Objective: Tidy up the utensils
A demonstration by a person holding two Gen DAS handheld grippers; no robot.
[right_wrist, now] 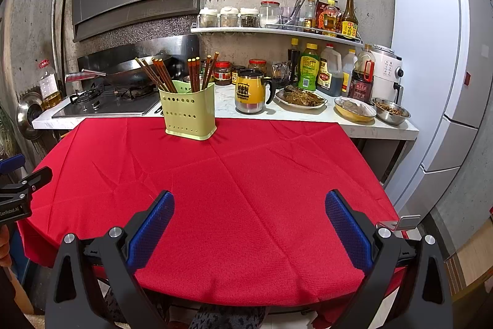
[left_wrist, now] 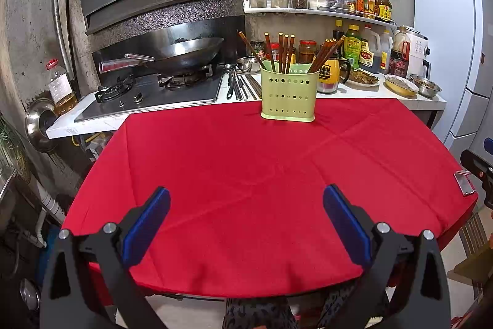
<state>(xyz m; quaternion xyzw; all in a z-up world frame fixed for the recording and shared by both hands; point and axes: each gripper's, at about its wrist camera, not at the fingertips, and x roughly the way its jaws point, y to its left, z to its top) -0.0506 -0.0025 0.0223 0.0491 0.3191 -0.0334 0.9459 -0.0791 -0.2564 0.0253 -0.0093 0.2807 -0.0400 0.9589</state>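
A pale green perforated utensil holder (left_wrist: 289, 93) (right_wrist: 188, 113) stands at the far edge of the red-clothed table (left_wrist: 246, 174) (right_wrist: 246, 174). Several brown chopsticks (left_wrist: 285, 51) (right_wrist: 194, 73) stand upright in it, in two clusters. My left gripper (left_wrist: 246, 196) hovers over the near part of the cloth, open and with nothing between its blue pads. My right gripper (right_wrist: 250, 199) is likewise open and empty above the near edge. Part of the left gripper's body (right_wrist: 18, 193) shows at the left edge of the right wrist view.
Behind the table runs a counter with a gas stove and wok (left_wrist: 185, 51), loose metal utensils (left_wrist: 243, 85), a yellow mug (right_wrist: 251, 94), plates and bowls of food (right_wrist: 300, 97), sauce bottles and a shelf of jars. A white fridge (right_wrist: 437, 82) stands right. A metal clip (right_wrist: 400, 222) grips the cloth's right edge.
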